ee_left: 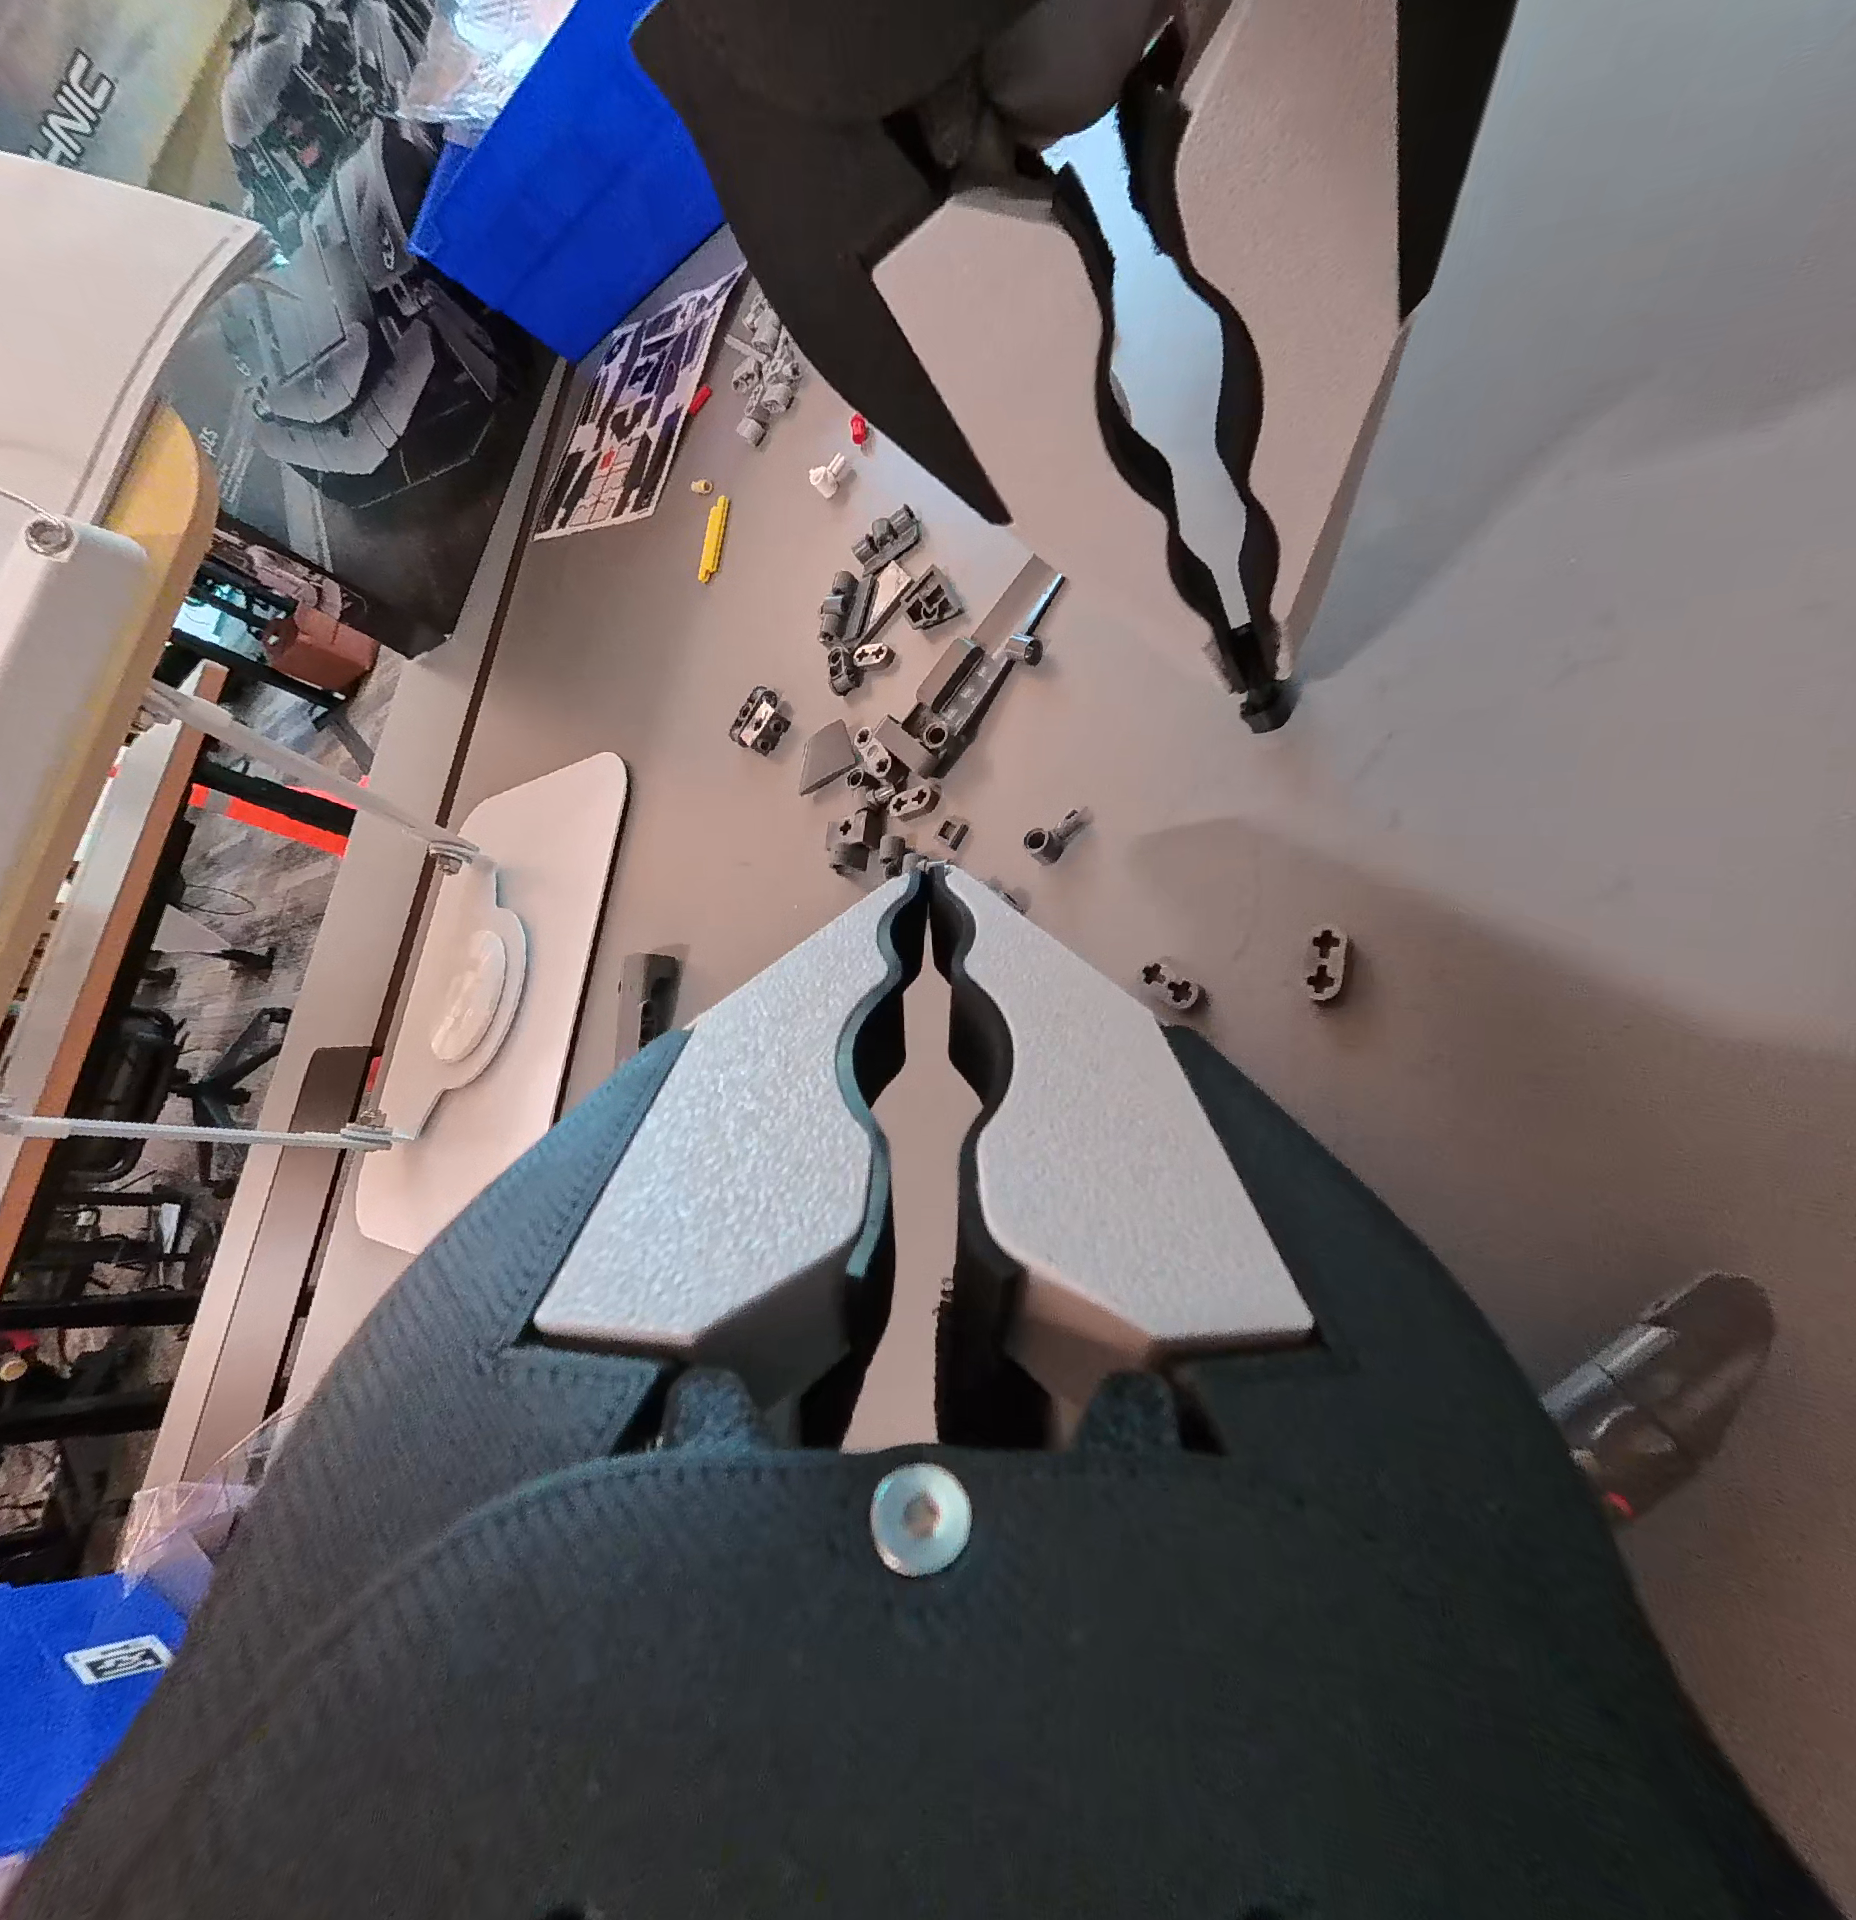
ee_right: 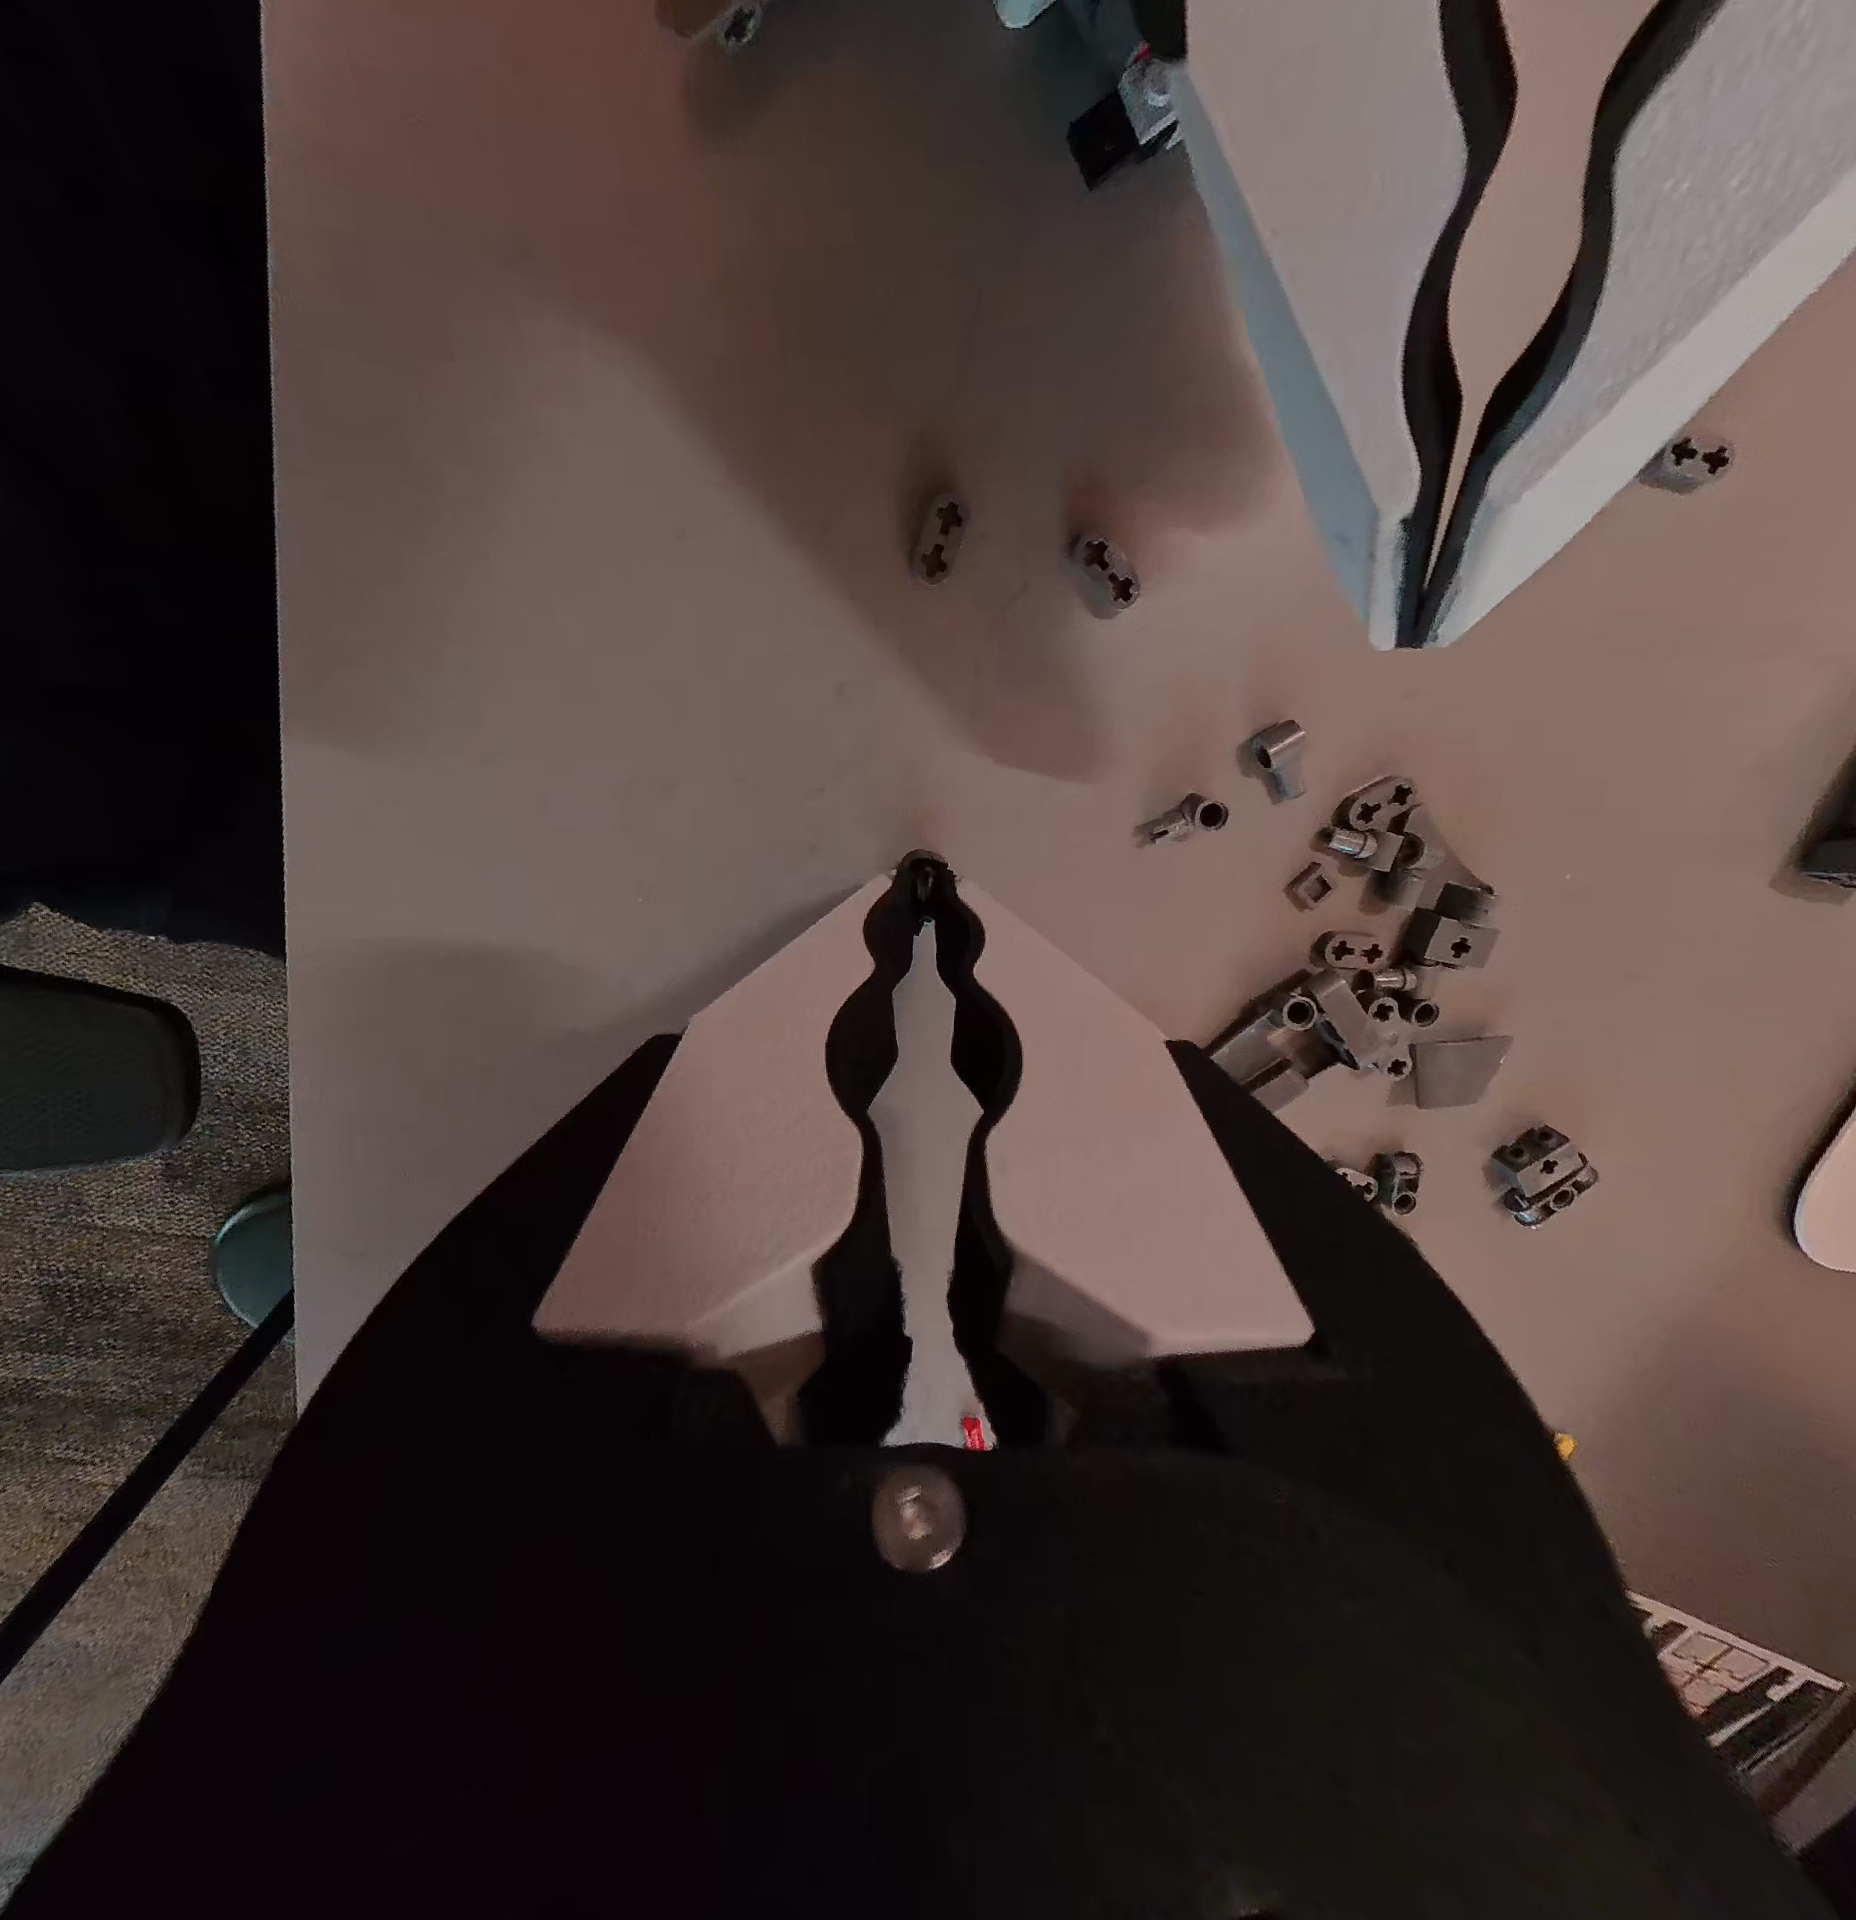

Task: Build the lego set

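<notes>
- While the right hand-held gripper [ee_right: 922, 883] is clenched, a small black piece [ee_left: 1259, 712] sits pinched at its very tips, low over the surface [ee_left: 1526, 727] or touching it, cannot tell which.
- Hold looks shallow, tip-only; my read is the piece could twist or pop out under side load.
- Left hand-held gripper [ee_left: 926, 883] is closed, pads meeting at the tips; nothing clearly held.
- Its tips are just beside the near edge of a pile of loose grey pieces [ee_left: 882, 707].
- Two flat grey links with cross holes [ee_left: 1327, 966] lie apart from the pile, between the two grippers.
- Farther off are a yellow rod [ee_left: 713, 538], a sticker sheet [ee_left: 633, 436] and a blue bin [ee_left: 571, 208].
- Writing: a printed box [ee_left: 363, 395] with a vehicle picture carries lettering, and a second blue bin [ee_left: 51, 1704] has a square code tag. None is copied.
</notes>
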A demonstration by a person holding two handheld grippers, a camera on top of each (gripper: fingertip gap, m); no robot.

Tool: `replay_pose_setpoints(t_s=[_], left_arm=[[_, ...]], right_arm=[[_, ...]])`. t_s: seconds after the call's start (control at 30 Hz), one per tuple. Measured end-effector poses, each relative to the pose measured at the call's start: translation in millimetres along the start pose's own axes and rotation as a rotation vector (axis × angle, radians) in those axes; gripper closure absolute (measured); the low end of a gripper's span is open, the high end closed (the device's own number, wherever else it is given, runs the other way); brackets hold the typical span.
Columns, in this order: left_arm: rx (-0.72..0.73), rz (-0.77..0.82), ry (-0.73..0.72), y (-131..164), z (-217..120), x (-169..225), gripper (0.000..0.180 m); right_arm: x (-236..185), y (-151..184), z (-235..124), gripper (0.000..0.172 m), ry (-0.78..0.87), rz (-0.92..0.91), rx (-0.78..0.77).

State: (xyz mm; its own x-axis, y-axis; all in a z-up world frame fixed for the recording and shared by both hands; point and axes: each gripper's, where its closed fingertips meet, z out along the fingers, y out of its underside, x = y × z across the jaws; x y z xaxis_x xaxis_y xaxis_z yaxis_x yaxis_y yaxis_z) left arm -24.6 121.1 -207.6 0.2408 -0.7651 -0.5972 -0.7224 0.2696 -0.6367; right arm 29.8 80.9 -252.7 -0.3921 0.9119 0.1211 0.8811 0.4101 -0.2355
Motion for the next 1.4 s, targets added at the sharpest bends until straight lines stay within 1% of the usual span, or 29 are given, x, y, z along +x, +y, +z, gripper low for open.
replay_pose_setpoints(t_s=[0.03, 0.23, 0.5, 0.73, 1.13, 1.4], left_arm=[[0.0, -0.002, 0.0, 0.4, 0.1, -0.4, 0.18], [-0.012, -0.01, 0.008, 4.2, 1.4, -0.2, 0.18], [-0.017, -0.011, 0.037, 5.3, 4.8, 6.6, 0.18], [-0.022, -0.008, 0.049, 5.9, 7.1, 10.0, 0.18], [-0.024, -0.002, 0.056, 5.9, 8.6, 11.9, 0.18], [-0.023, 0.002, 0.06, 5.1, 9.6, 13.1, 0.18]], right_arm=[[0.0, -0.1, 0.0, 0.171, -0.002, -0.005, -0.008], [-1.8, -0.5, 0.2, 0.171, -0.015, -0.036, -0.043], [-3.3, -0.2, -0.2, 0.171, -0.069, 0.007, 0.002], [-3.8, 0.1, -0.2, 0.171, -0.08, -0.003, -0.004], [-3.9, 0.2, -0.1, 0.171, -0.16, 0.014, 0.009], [-3.9, 0.7, 0.2, 0.171, -0.115, 0.006, 0.005]])
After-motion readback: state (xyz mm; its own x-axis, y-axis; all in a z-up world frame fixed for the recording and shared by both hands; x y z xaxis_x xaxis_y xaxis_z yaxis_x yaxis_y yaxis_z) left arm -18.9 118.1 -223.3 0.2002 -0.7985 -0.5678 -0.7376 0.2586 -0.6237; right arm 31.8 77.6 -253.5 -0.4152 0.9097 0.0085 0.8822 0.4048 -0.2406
